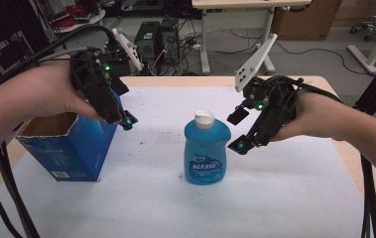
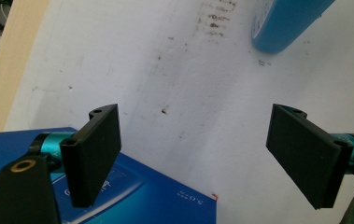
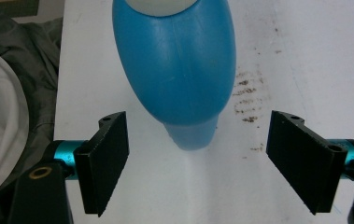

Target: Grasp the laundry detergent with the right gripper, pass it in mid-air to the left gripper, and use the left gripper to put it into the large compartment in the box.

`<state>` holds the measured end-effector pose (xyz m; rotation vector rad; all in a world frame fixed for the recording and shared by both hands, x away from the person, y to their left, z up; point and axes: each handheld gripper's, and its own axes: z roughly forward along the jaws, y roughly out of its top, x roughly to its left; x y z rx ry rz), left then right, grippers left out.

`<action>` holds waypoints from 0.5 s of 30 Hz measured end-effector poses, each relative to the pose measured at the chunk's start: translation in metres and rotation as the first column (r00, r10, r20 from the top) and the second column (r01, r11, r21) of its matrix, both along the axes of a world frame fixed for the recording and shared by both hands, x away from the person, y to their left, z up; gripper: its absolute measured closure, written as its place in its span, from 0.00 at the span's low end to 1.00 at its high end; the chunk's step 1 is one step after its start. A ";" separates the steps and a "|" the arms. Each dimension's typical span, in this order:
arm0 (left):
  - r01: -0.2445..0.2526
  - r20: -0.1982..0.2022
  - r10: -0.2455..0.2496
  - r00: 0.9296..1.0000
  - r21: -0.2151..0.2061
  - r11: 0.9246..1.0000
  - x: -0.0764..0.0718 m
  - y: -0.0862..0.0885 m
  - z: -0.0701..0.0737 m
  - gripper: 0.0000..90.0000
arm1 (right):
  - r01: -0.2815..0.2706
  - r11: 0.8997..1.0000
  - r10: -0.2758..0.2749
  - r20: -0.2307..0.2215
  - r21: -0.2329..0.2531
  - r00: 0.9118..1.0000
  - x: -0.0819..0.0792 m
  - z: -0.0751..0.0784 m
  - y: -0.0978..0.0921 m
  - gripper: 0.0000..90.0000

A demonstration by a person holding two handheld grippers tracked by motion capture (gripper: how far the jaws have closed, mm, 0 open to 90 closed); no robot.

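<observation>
Your right gripper (image 3: 198,161) has its jaws spread wide with nothing between them, aimed at the blue detergent bottle (image 1: 207,148) and hanging just to the side of it, level with its shoulder, not touching. Your left gripper (image 2: 195,158) is likewise wide open and empty, hovering above the near top corner of the open blue carton (image 1: 64,146), which stands well apart from the bottle on the side away from your right hand. The bottle stands upright near the middle of the white mat (image 1: 284,198), white cap (image 1: 204,119) on. By the look of it the work has barely begun: nothing is gripped or lifted, and if the bottle is bound for the carton, the grasp, the carry and the drop are all left. Nothing lies between bottle and carton except a few brown stains (image 3: 248,100) on the mat; the carton's torn top rim could catch the bottle going in.
</observation>
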<state>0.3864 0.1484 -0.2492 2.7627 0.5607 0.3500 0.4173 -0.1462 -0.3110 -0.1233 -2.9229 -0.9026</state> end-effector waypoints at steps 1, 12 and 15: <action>0.001 -0.004 -0.001 1.000 -0.001 1.000 0.000 -0.001 0.000 0.20 | -0.006 1.000 0.006 0.002 0.004 1.000 0.000 -0.002 0.001 0.23; 0.013 0.001 -0.013 1.000 -0.019 1.000 -0.001 0.000 0.003 0.20 | -0.029 0.999 0.030 -0.026 0.022 0.999 0.000 -0.018 0.016 0.23; 0.021 0.014 -0.021 1.000 -0.029 0.999 -0.001 0.002 0.006 0.20 | -0.027 0.999 0.028 -0.032 0.036 0.999 0.001 -0.020 0.019 0.23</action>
